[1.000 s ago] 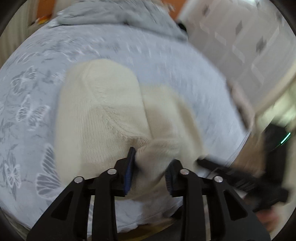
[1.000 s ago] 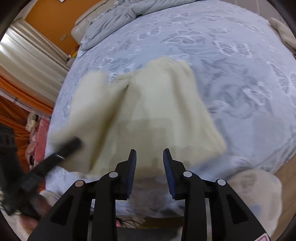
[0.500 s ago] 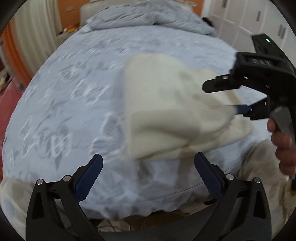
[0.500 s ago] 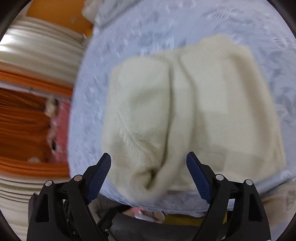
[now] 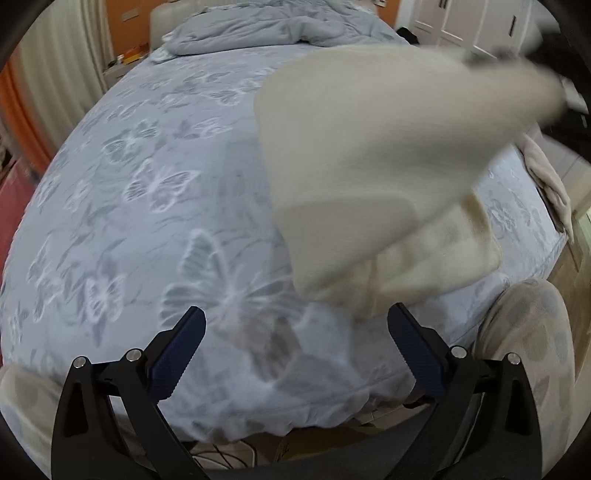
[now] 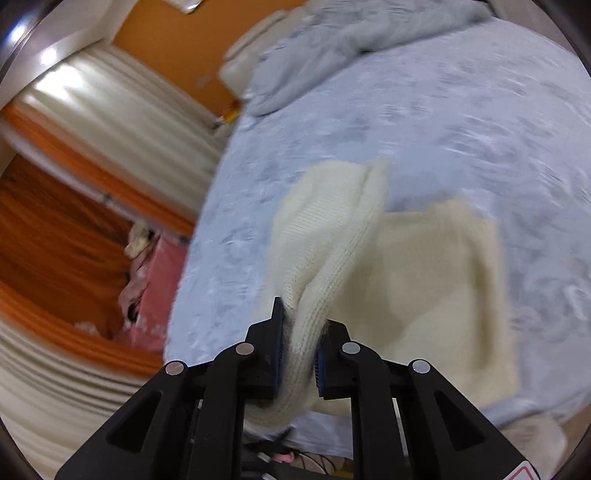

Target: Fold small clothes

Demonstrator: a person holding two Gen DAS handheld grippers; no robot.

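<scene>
A cream knitted garment (image 6: 424,280) lies on the grey butterfly-print bedspread (image 6: 461,110) near the bed's front edge. My right gripper (image 6: 299,343) is shut on a thick fold of it and lifts that part off the bed. In the left wrist view the lifted cream garment (image 5: 376,147) hangs blurred at the right, rising toward the top right. My left gripper (image 5: 295,343) is open wide and empty, low over the bedspread (image 5: 129,184) just left of the garment.
A crumpled grey duvet (image 5: 266,26) lies at the head of the bed. Another cream cloth (image 5: 550,181) hangs over the bed's right edge. Orange and white curtains (image 6: 74,221) and a pink item (image 6: 155,295) stand left of the bed. White cupboards (image 5: 472,22) are at the back right.
My left gripper let go of the garment, opened wide and drew back to the left. My right gripper opened, then shut on a fold of the garment and lifted it.
</scene>
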